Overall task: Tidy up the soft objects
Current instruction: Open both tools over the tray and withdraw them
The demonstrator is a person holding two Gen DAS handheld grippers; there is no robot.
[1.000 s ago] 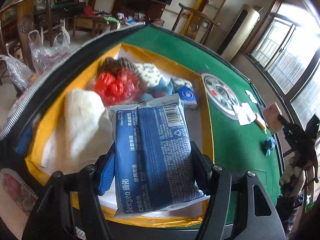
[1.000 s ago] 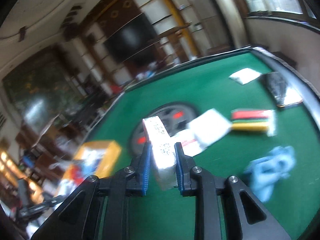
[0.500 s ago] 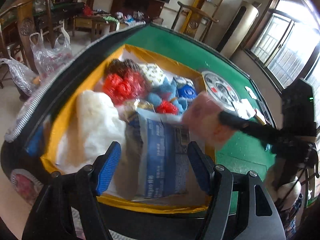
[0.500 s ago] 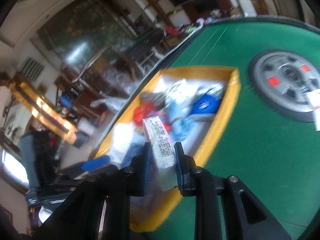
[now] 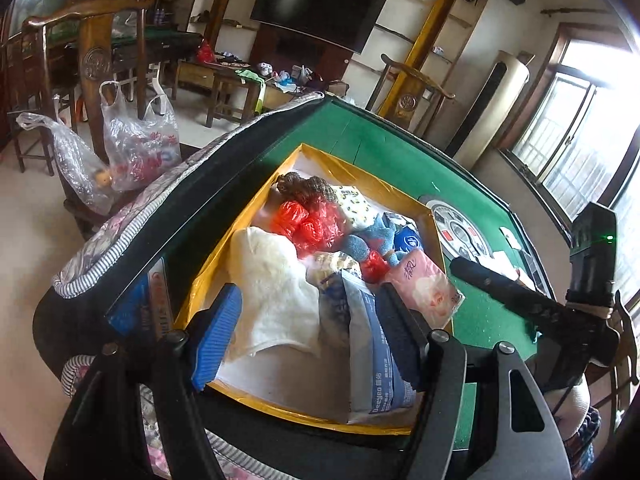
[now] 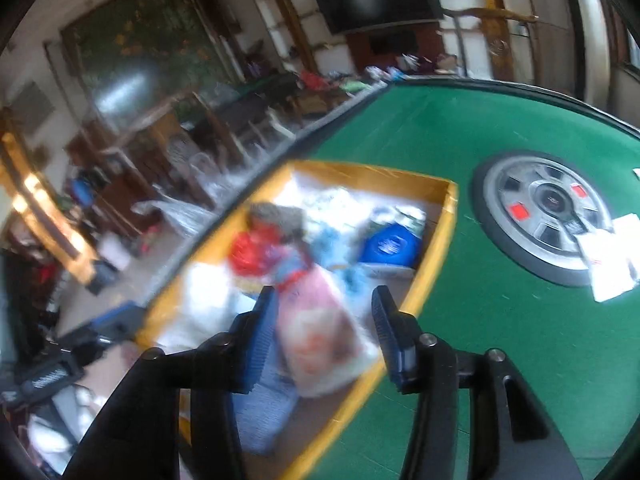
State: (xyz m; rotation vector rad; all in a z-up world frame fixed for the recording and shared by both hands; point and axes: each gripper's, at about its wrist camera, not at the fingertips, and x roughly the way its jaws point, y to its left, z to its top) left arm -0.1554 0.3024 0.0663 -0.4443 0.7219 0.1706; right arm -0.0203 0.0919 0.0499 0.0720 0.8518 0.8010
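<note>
**Mira:** While the right gripper (image 6: 324,332) is opening its jaws, the pink tissue pack (image 6: 320,328) is sitting between them, with a gap showing on either side, so I would say the pads are no longer pressing on it. It is dropping or resting just ahead of the fingertips, over the near corner of the yellow box (image 6: 436,264).

**Jon:** And the left gripper (image 5: 308,336)?

**Mira:** Its jaws are standing wide and gripping nothing. The blue wipes pack (image 5: 372,352) is lying in the box just past its right finger, and the white cloth (image 5: 272,288) is lying ahead of its left finger.

**Jon:** How is that pink pack likely to handle?

**Mira:** Light and squashy, I am guessing, in a slick plastic wrapper that could slide between the pads. Pinching it across the narrow middle, flat faces against the pads, looks safest. Nothing in it should break.

**Jon:** Where is it sitting in the left view?

**Mira:** Beyond the right finger, leaning on the box's far-right wall, one corner hanging out over the green table (image 5: 476,316). It might tip outward.

**Jon:** What are you struggling to see?

**Mira:** The right view is blurring badly, so the red bags (image 5: 312,224) and blue toy (image 5: 360,244) are reading as smears there. I cannot tell whether the pink pack is touching the pile or falling. The left finger is hiding part of the wipes pack, and the box floor is buried under everything.
</note>
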